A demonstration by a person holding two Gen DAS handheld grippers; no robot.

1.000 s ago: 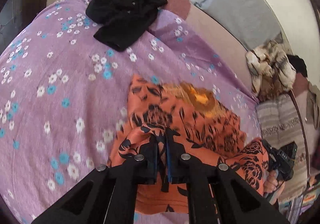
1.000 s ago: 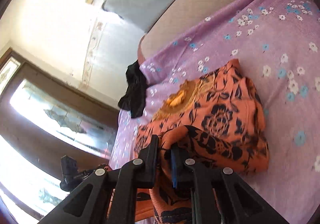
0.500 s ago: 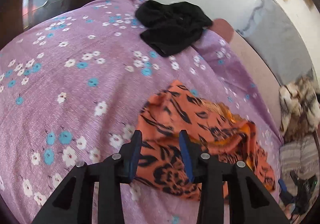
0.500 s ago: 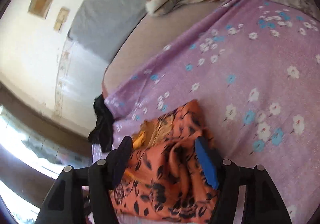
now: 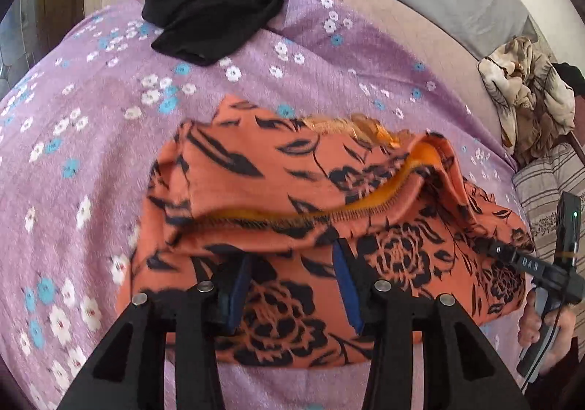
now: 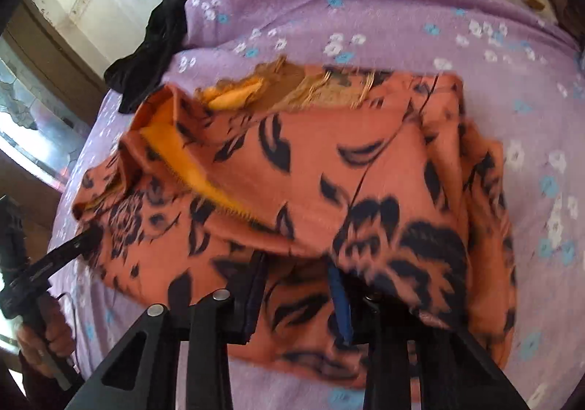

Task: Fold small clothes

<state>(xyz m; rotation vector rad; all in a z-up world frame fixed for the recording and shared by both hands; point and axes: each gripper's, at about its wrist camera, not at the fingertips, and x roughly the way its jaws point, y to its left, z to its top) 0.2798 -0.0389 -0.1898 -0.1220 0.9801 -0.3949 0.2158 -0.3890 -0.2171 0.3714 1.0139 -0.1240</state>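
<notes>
Since a second ago both tongs have let go of the cloth and dropped low over it, jaws now spread wide and holding nothing. The purple flower-printed bedspread (image 5: 91, 161) carries the orange garment with black floral print (image 5: 292, 190), lying mid-bed as a partly folded bundle, its long axis across both views, its frayed yellow-lined end towards the far side. The left gripper (image 5: 290, 285) and right gripper (image 6: 298, 295) should probably take the near edge evenly, folding flat without bunching.
</notes>
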